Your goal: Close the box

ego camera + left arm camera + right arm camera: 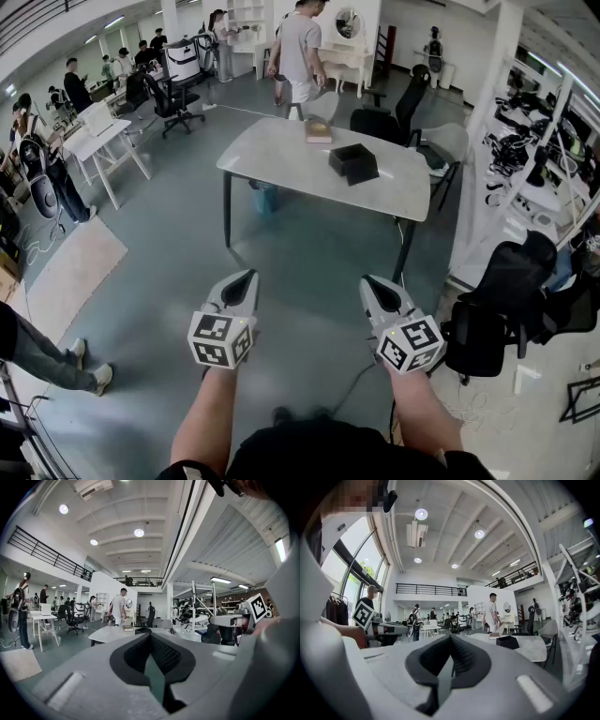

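A black box [353,162] sits on the grey table [281,155] ahead, with its lid askew beside it; a brown box [318,131] lies at the table's far edge. The black box also shows small in the right gripper view [507,642] and the left gripper view [146,631]. My left gripper [246,275] and right gripper [369,280] are held side by side over the floor, well short of the table. Both are shut with nothing between their jaws.
Black office chairs [384,120] stand behind the table and another [497,309] at my right. A shelving rack [539,159] fills the right side. A person [298,52] walks beyond the table. White desks [98,136] and several people are at the left.
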Tool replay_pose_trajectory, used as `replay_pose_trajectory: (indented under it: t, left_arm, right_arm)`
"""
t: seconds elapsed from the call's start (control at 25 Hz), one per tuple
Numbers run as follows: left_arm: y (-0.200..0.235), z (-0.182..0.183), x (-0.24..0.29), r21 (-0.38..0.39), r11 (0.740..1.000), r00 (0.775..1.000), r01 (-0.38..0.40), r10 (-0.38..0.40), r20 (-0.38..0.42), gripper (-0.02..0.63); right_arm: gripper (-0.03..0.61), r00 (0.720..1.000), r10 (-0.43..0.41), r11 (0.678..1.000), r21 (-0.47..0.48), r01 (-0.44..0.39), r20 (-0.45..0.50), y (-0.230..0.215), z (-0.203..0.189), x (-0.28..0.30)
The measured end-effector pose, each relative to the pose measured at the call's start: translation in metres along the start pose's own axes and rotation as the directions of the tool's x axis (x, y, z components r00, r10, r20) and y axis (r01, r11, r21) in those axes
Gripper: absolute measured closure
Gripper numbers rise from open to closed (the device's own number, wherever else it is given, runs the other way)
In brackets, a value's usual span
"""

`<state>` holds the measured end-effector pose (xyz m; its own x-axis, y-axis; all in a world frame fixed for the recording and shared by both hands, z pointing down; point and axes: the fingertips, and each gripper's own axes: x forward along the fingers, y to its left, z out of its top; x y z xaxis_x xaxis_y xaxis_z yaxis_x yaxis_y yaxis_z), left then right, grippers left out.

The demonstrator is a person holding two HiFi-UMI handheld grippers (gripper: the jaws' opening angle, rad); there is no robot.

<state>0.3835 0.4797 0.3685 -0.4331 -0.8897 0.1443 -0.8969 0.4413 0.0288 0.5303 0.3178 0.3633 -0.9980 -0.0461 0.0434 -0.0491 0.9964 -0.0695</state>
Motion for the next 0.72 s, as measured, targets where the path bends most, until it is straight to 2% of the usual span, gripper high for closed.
replay_pose_trajectory:
  t: [0.2, 0.52, 0.72]
  left_arm:
    - [-0.008, -0.001, 0.001, -0.003, 1.0, 1.0, -0.02, 0.02, 0.0, 0.603]
    - [-0.043, -0.006, 0.001, 0.016, 1.0, 1.0, -0.001, 0.001, 0.0, 0.603]
    - [-0.051, -0.018, -0.001, 0.005, 0.999, 0.998, -0.047, 0.047, -0.034, 0.603]
  right_arm:
    - [0.58, 1.0, 0.017, 1.0, 0.004, -0.017, -0.002, -0.011, -0.002, -0.008]
    - [0.58, 0.999, 0.031, 1.0, 0.001, -0.031, -0.005, -0.026, -0.01, -0.033]
    - [0.58, 0.999, 0.047, 0.998, -0.041, -0.047, 0.0, -0.029, -0.015, -0.054]
